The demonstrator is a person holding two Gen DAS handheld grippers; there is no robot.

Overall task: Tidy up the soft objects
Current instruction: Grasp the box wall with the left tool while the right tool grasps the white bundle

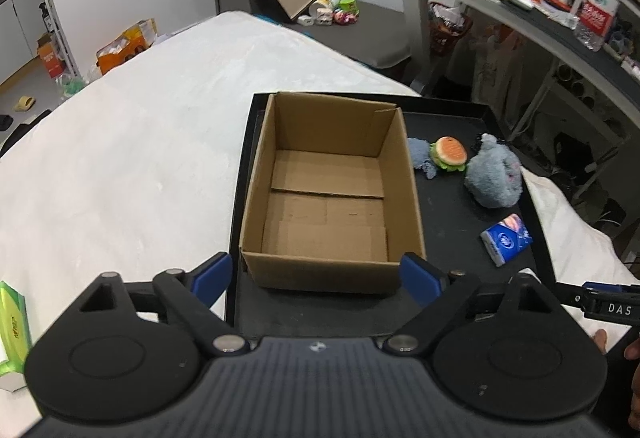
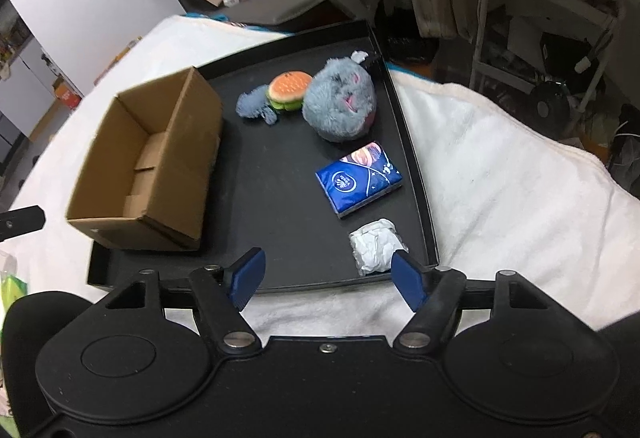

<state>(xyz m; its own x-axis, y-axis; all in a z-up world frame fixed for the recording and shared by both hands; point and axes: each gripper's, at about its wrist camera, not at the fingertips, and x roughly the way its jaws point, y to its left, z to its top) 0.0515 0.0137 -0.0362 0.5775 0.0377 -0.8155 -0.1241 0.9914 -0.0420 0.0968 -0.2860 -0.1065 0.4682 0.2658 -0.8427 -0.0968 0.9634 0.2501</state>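
Both grippers wide and holding nothing above a black tray [image 2: 408, 142] of soft things.

The left gripper [image 1: 316, 278] hangs over the tray's near end, before the empty cardboard box [image 1: 332, 194]; the right gripper [image 2: 326, 278] hangs at the near rim, just beside a crumpled paper ball [image 2: 376, 246]; beyond it on the tray lie a blue tissue pack [image 2: 359, 178], then a grey plush toy [image 2: 340, 106], touching a toy burger [image 2: 289, 90]; the box sits along the tray's left side.

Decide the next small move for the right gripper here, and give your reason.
Probably ease the open right gripper forward and down over the crumpled paper wad. It is the nearest soft thing on the black tray, lying just ahead of the fingers, and the cardboard box is empty.
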